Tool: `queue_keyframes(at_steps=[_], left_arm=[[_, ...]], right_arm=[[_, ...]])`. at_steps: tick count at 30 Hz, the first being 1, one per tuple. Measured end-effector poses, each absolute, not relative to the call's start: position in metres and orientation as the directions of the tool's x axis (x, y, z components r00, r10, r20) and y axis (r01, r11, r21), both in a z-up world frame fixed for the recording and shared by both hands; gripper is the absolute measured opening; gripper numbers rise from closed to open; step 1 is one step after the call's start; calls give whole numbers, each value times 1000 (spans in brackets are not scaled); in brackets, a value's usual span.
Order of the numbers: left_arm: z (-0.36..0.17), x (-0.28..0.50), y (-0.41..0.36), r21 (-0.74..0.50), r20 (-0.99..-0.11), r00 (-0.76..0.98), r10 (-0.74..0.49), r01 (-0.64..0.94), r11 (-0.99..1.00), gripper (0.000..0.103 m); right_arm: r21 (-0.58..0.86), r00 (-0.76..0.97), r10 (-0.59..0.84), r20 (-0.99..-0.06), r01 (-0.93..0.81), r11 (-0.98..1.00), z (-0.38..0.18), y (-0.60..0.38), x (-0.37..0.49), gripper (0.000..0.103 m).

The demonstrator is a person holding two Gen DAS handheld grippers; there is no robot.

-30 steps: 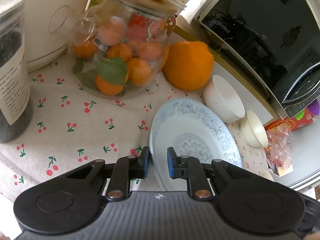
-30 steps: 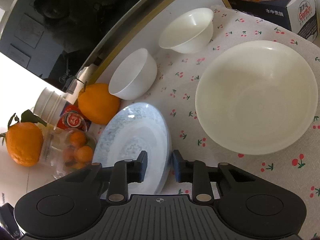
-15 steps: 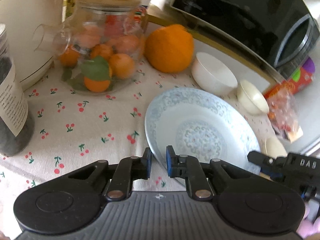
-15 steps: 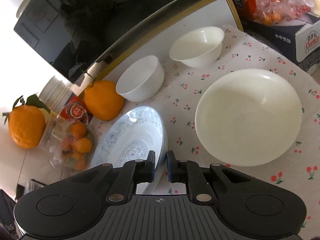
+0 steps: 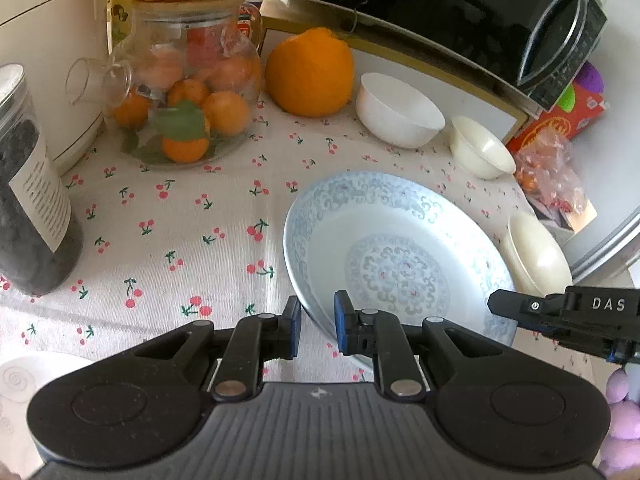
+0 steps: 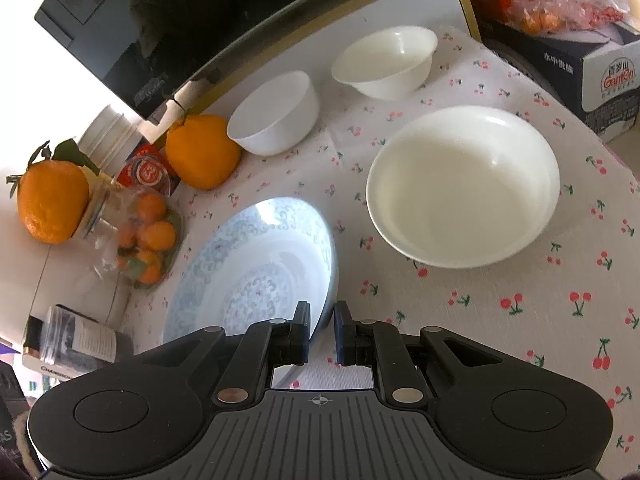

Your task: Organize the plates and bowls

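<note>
Both the left gripper point(image 5: 317, 330) and the right gripper point(image 6: 321, 330) have their jaws clamped on opposite rims of the blue plate point(image 5: 394, 258), tilted above the worktop point(image 5: 180, 216). The cream plate point(image 6: 464, 184) and two bowls, one white point(image 6: 276, 114) and one cream point(image 6: 386, 62), sit apart, nothing stacked yet.

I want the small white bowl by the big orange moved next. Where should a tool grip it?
Grip the white bowl by its rim, one finger inside and one outside the wall, probably coming down onto the near edge. It stands upright and open-mouthed, with the orange close on one side and the oven behind.
</note>
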State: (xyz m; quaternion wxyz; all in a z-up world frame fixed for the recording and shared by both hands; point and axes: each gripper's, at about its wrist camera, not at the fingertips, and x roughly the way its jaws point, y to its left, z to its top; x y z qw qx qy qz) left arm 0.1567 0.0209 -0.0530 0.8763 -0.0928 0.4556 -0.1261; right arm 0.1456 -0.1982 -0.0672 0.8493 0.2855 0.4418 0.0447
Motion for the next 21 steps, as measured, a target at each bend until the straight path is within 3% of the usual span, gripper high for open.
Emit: queue_keyframes(at_steps=[10, 21], left_arm=[[-61, 153, 12, -206, -797, 543, -266, 170, 964, 14], [-60, 153, 14, -220, -800, 536, -271, 160, 962, 15]], right_arm=[[480, 564, 303, -768, 194, 856, -76, -192, 145, 13], [464, 537, 306, -786, 185, 866, -77, -187, 148, 15]])
